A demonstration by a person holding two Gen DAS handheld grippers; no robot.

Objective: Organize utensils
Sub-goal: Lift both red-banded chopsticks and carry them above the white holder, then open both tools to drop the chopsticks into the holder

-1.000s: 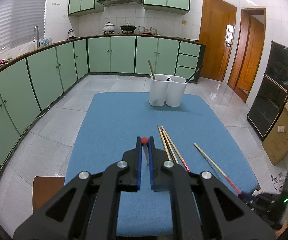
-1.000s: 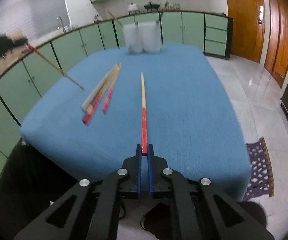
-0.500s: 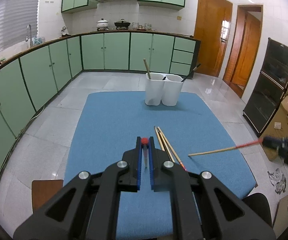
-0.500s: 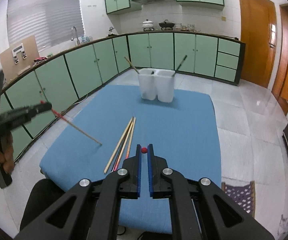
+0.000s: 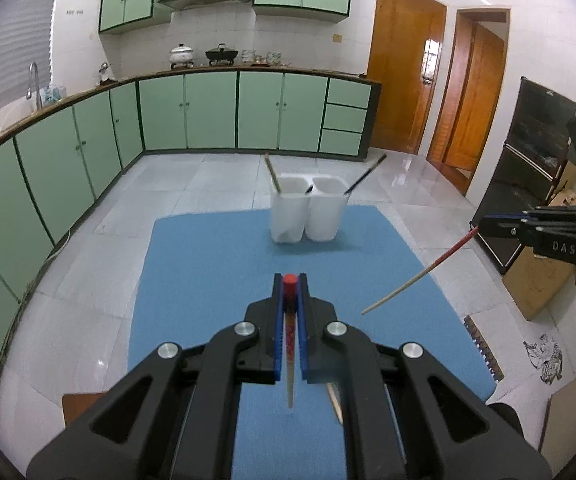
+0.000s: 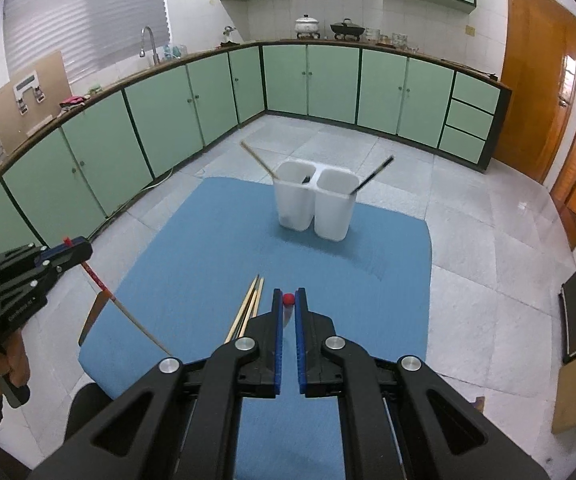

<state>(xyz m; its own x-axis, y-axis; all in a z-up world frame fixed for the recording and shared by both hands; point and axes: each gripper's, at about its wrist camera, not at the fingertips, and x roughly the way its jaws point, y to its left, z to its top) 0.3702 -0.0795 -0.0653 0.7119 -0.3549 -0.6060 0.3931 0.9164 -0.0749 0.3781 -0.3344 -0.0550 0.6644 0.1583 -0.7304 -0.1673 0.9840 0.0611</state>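
Note:
A blue cloth-covered table (image 5: pixel 208 280) carries a white two-cup holder (image 5: pixel 308 212) at its far end, with a wooden stick in the left cup and a dark one in the right. My left gripper (image 5: pixel 290 280) is shut on a red-ended chopstick (image 5: pixel 289 340) that hangs down beneath it. My right gripper (image 6: pixel 287 293) is shut on another red-ended chopstick (image 6: pixel 288 300), held above the cloth. Each gripper shows in the other's view: the right gripper (image 5: pixel 484 226) with its chopstick (image 5: pixel 416 280), the left gripper (image 6: pixel 76 250) with its chopstick (image 6: pixel 128 312). Loose chopsticks (image 6: pixel 248 308) lie on the cloth.
Green cabinets (image 6: pixel 308 80) line the back and left walls. A brown stool (image 5: pixel 84 404) stands at the table's near left corner. A black cabinet (image 5: pixel 536 152) and a cardboard box (image 5: pixel 536 280) stand to the right. Tiled floor surrounds the table.
My right gripper has lifted its chopstick off the cloth and risen high above the table. My left gripper has also risen a little with its chopstick.

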